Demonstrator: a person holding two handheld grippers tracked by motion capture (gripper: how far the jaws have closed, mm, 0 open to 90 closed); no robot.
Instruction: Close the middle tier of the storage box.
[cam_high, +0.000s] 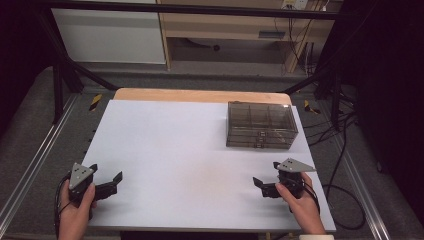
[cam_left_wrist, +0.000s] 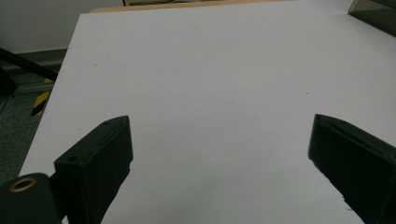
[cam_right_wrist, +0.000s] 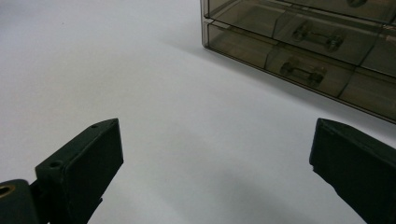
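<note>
Smoky plastic drawer box (cam_high: 261, 125) is seen unopened, just beyond the right gripper (cam_high: 266, 179); both it and the left gripper (cam_high: 106, 179), well away, are held spread. Judged next: a drawer handle (cam_right_wrist: 303, 70) must be reached.

The high view is dim overall; the white table sheet (cam_high: 190, 150) is the brightest area, evenly lit from above with no hard glare, while the surroundings at 9 and 3 o'clock sink into near black. The picture is soft and slightly grainy. Faint, diffuse shadows lie under the smoky drawer box (cam_high: 260, 125). In the left gripper view the sheet (cam_left_wrist: 210, 84) looks bluish-white, darkening toward 6 o'clock, with the near black jaws blurred. In the right gripper view the box (cam_right_wrist: 317, 51) casts a soft shadow toward 7 o'clock, and the jaw edges are out of focus.
</note>
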